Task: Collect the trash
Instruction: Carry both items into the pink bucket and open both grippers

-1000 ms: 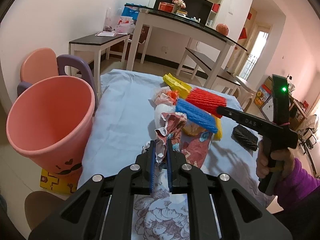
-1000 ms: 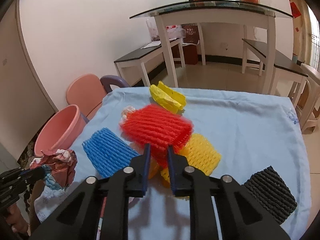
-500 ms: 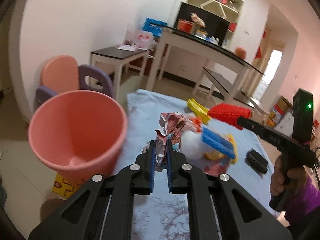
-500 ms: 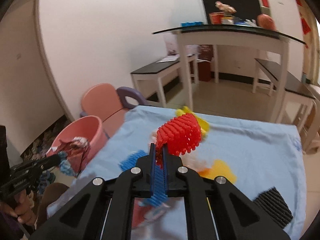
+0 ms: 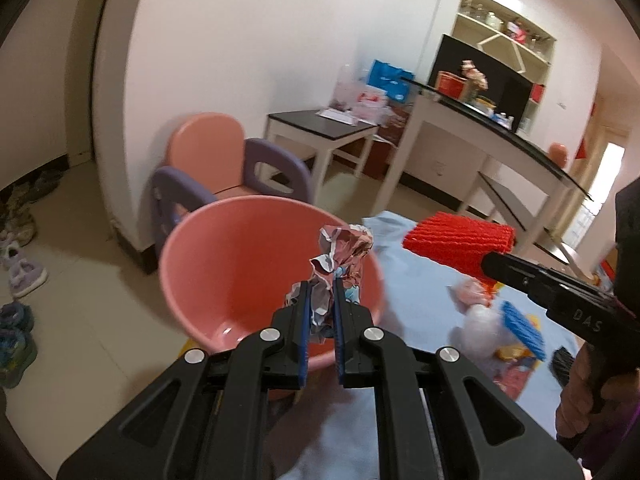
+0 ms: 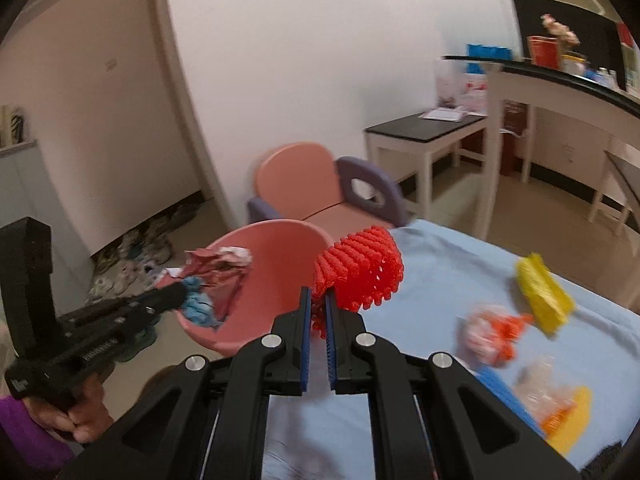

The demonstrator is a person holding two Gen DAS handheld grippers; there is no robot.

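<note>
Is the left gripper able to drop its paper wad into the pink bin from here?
Probably yes: the left gripper holds the paper wad over the open pink bin, with nothing between them.

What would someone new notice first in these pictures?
Probably the pink bin beside the blue-covered table. The left gripper holds crumpled paper in front of its mouth, and the right gripper holds a red foam net close by. More coloured nets lie on the table.
</note>
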